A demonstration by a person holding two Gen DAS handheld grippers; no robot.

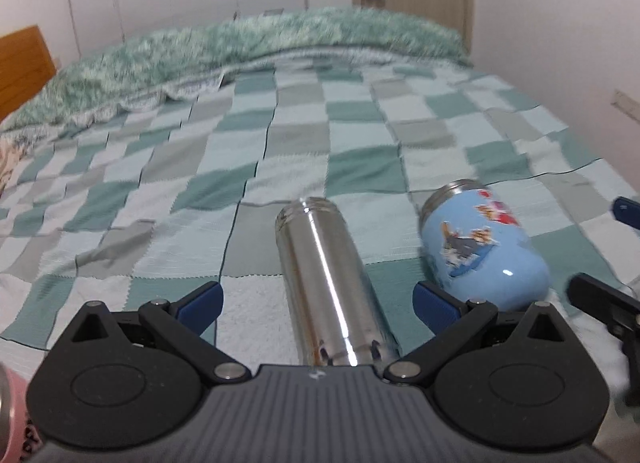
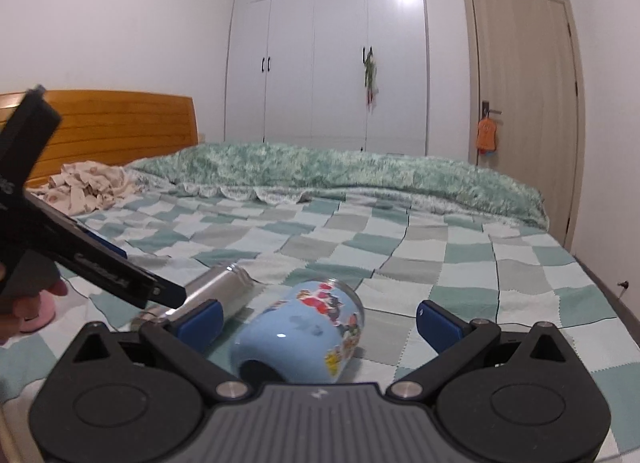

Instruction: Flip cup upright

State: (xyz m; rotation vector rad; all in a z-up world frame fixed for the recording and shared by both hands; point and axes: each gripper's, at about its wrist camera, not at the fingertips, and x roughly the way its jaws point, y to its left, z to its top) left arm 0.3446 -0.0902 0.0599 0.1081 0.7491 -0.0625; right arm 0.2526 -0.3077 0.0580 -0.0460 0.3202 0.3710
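Note:
A steel flask (image 1: 332, 283) lies on its side on the checked bedspread (image 1: 160, 183), between the spread fingers of my left gripper (image 1: 318, 303), which is open and not touching it. A light blue cartoon cup (image 1: 484, 247) lies on its side just right of it. In the right wrist view the blue cup (image 2: 304, 327) lies between the fingers of my open right gripper (image 2: 320, 321), mouth pointing away. The steel flask (image 2: 218, 291) lies to its left, partly behind the left gripper's black body (image 2: 92, 259).
A pink cup (image 1: 8, 403) shows at the lower left edge. A rumpled green blanket (image 2: 340, 175) lies across the far side of the bed, crumpled cloth (image 2: 84, 187) by the wooden headboard (image 2: 120, 119). A wardrobe (image 2: 328, 63) and door (image 2: 528, 103) stand behind.

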